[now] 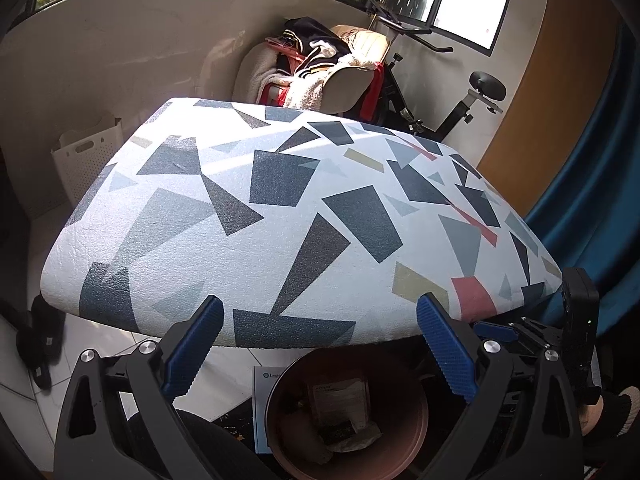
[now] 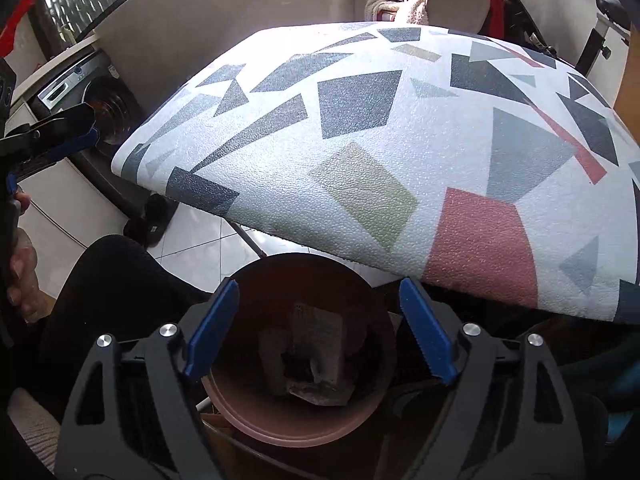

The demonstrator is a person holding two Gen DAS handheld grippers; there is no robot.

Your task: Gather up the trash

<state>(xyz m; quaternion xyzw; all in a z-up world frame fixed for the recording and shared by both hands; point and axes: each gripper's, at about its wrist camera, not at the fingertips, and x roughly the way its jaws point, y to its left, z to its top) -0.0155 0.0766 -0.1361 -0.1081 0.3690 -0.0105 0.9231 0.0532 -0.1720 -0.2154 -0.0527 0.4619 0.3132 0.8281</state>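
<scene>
right gripper (image 2: pixel 318 330): we've got it hanging over the brown bin (image 2: pixel 300 428), jaws wide apart with nothing between them. Looks to us like a drop spot, since the crumpled paper trash (image 2: pixel 316 356) sits right below.

trash: already down in the bin, a flat printed packet plus some scrunched bits. From the left wrist view we see the same pile (image 1: pixel 340 412) at the bottom.

left gripper (image 1: pixel 320 344): jaws also apart and empty, aimed over the near edge of the worktop (image 1: pixel 280 208). We're guessing it's just parked there, ready for the next pick.

worktop: patterned cover, and we can't spot any trash left on it in either view.

bin placement: tucked on the floor under the worktop's near edge, next to our knee (image 2: pixel 112 280), so both hands reach it easily.
</scene>
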